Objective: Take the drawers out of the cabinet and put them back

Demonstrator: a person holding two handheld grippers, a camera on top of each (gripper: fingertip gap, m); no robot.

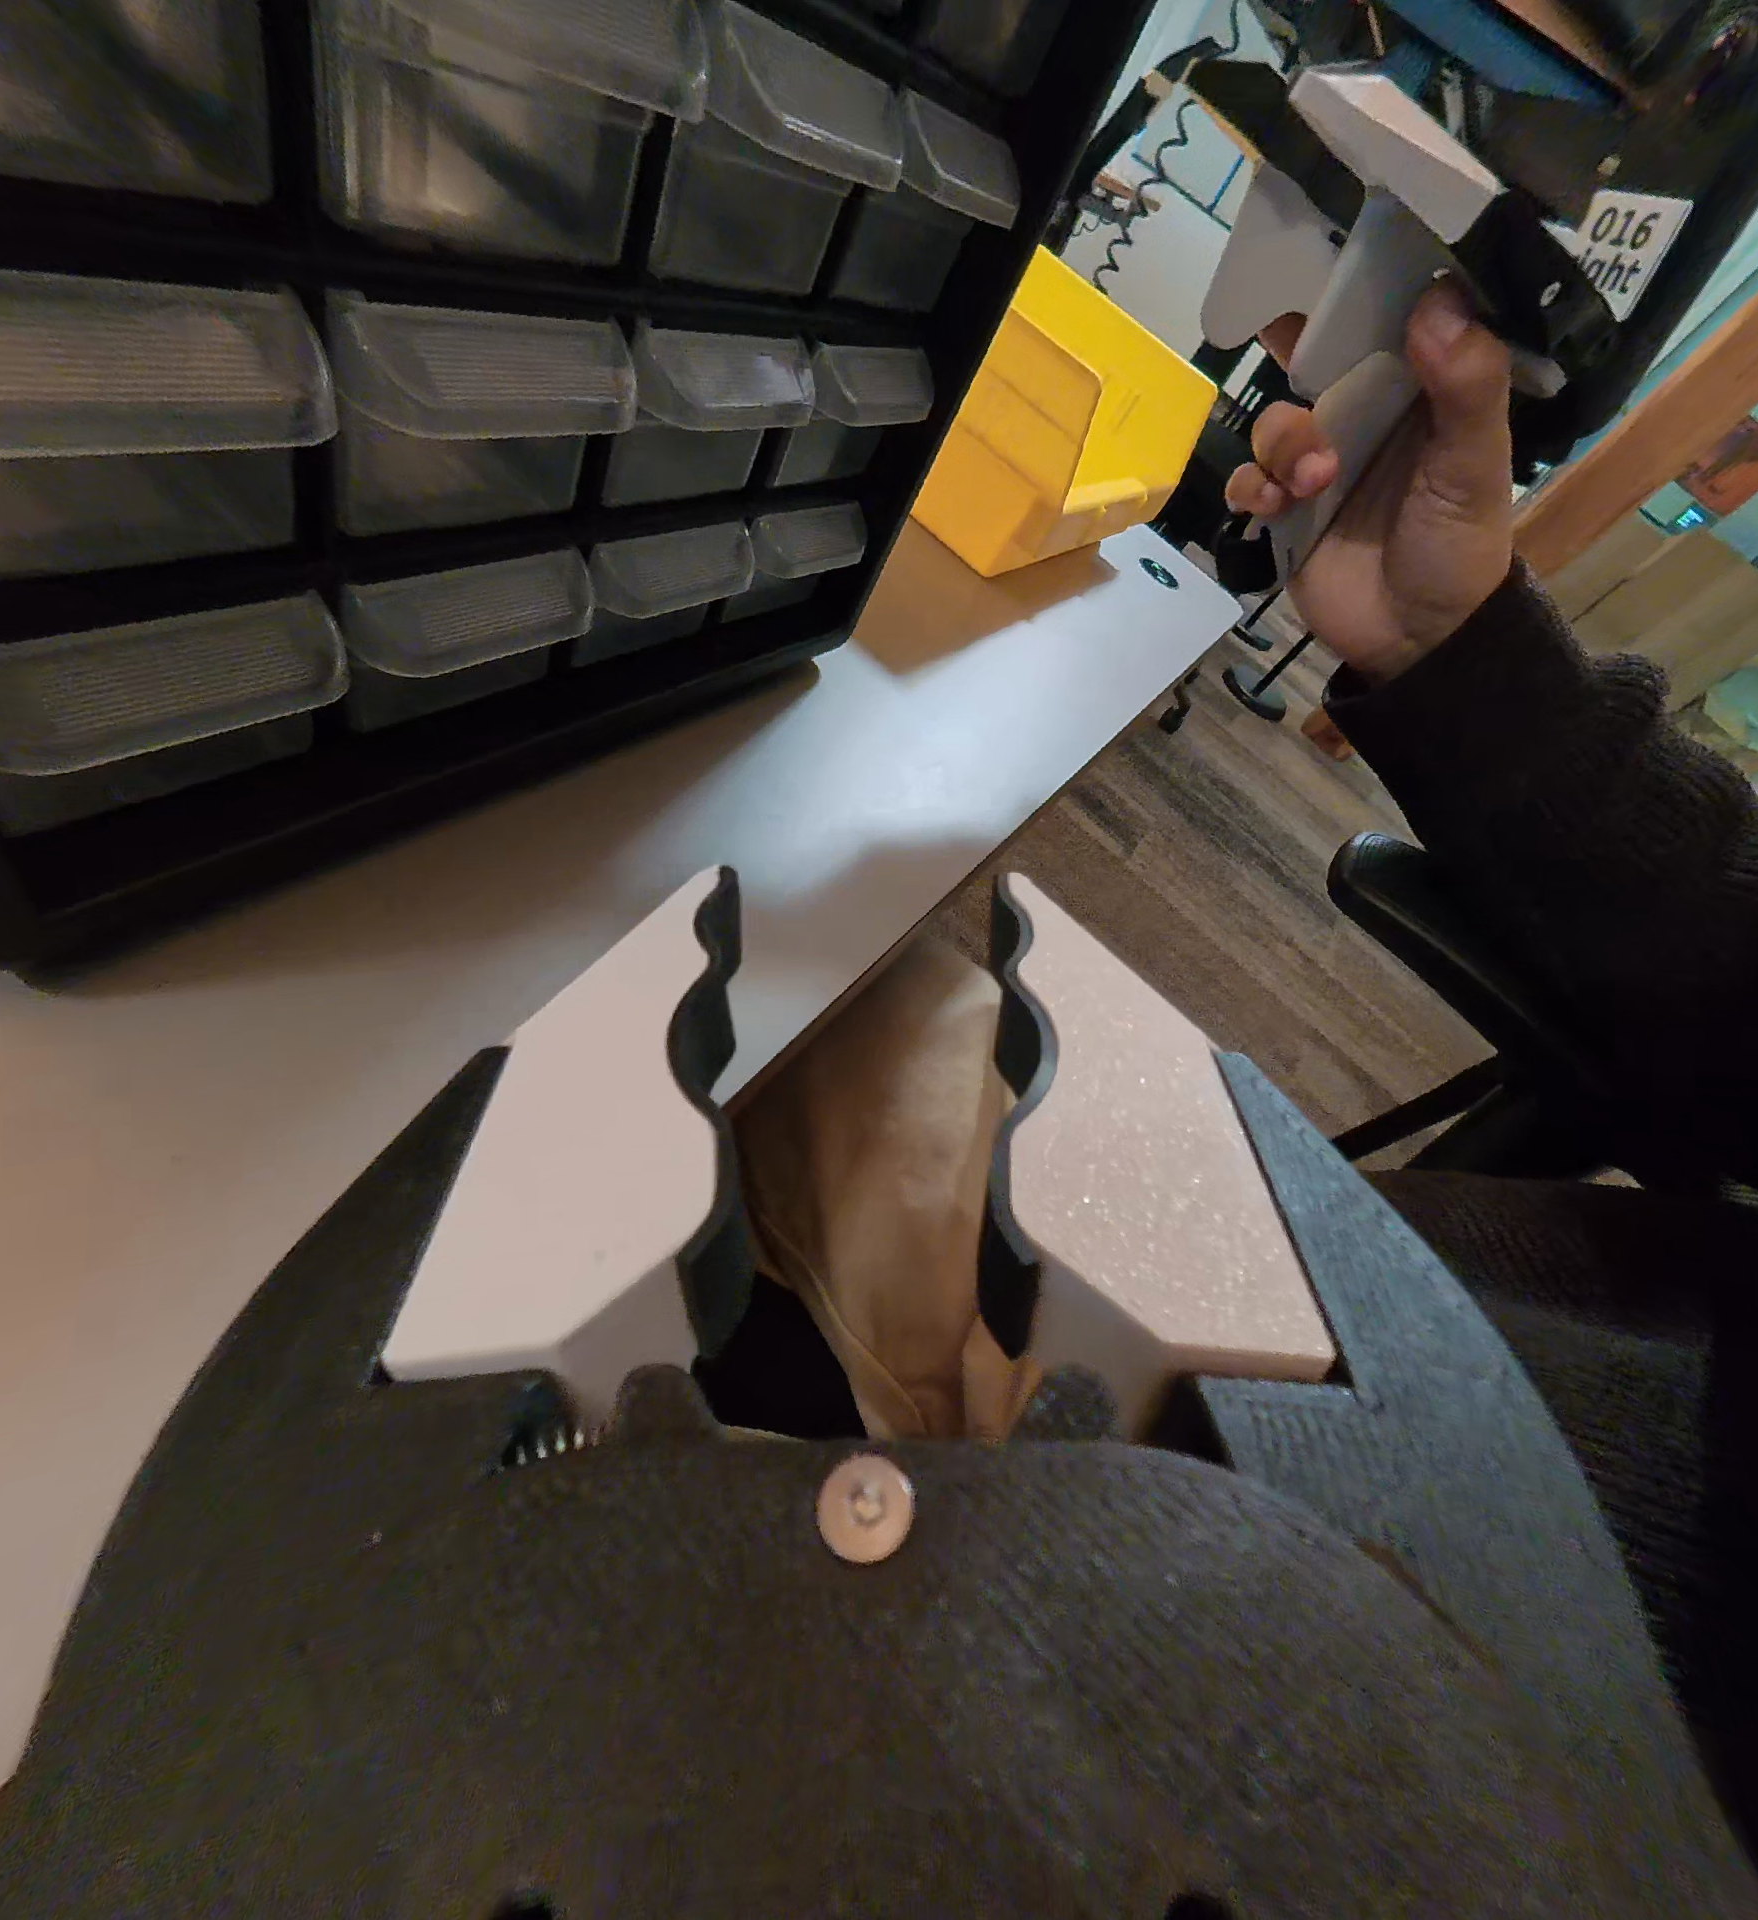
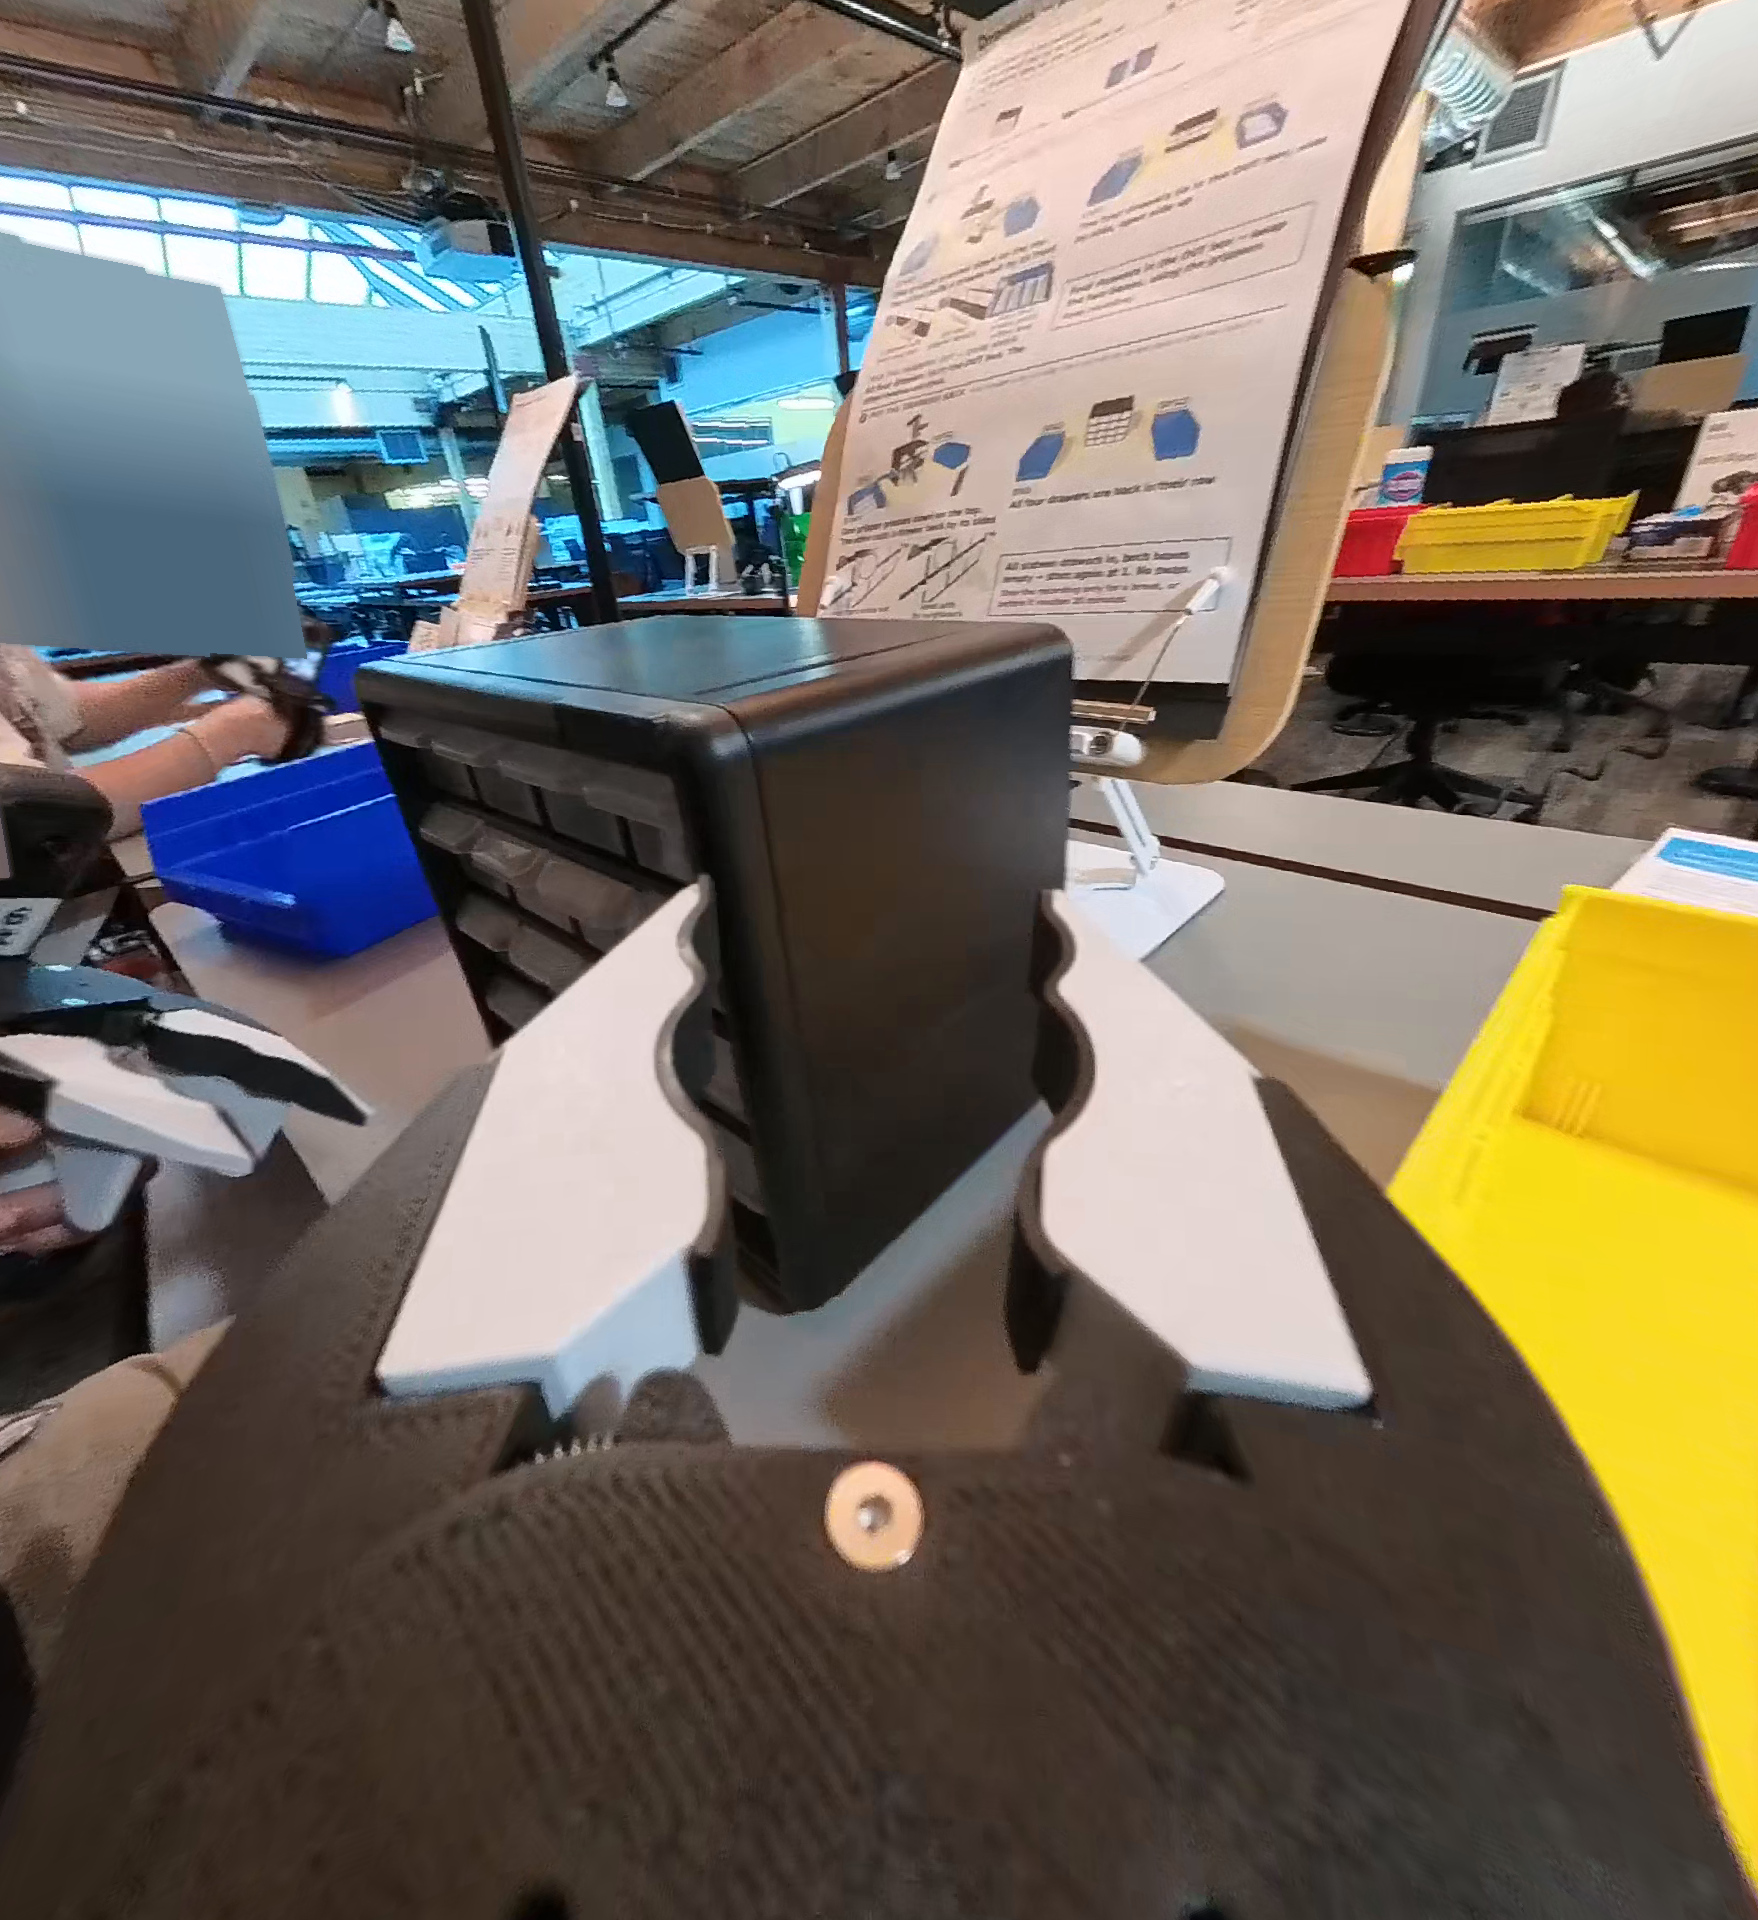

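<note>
A black cabinet (image 1: 916, 312) with several clear plastic drawers (image 1: 480, 364) stands on the pale table (image 1: 283, 1039); all drawers in view sit in their slots. My left gripper (image 1: 862, 894) is open and empty, low over the table's front edge, in front of the cabinet. The right wrist view shows the cabinet's black side (image 2: 896, 935) and its drawer fronts (image 2: 532, 862) edge-on. My right gripper (image 2: 875, 914) is open and empty, to the right of the cabinet, apart from it. The right gripper also shows in the left wrist view (image 1: 1353, 239), held in a hand.
A yellow bin (image 1: 1072, 416) stands right of the cabinet, close to my right gripper (image 2: 1633, 1195). A blue bin (image 2: 283, 862) lies to the cabinet's left. An instruction sheet on a stand (image 2: 1093, 343) is behind. A black chair (image 1: 1426, 935) stands beside the table's edge.
</note>
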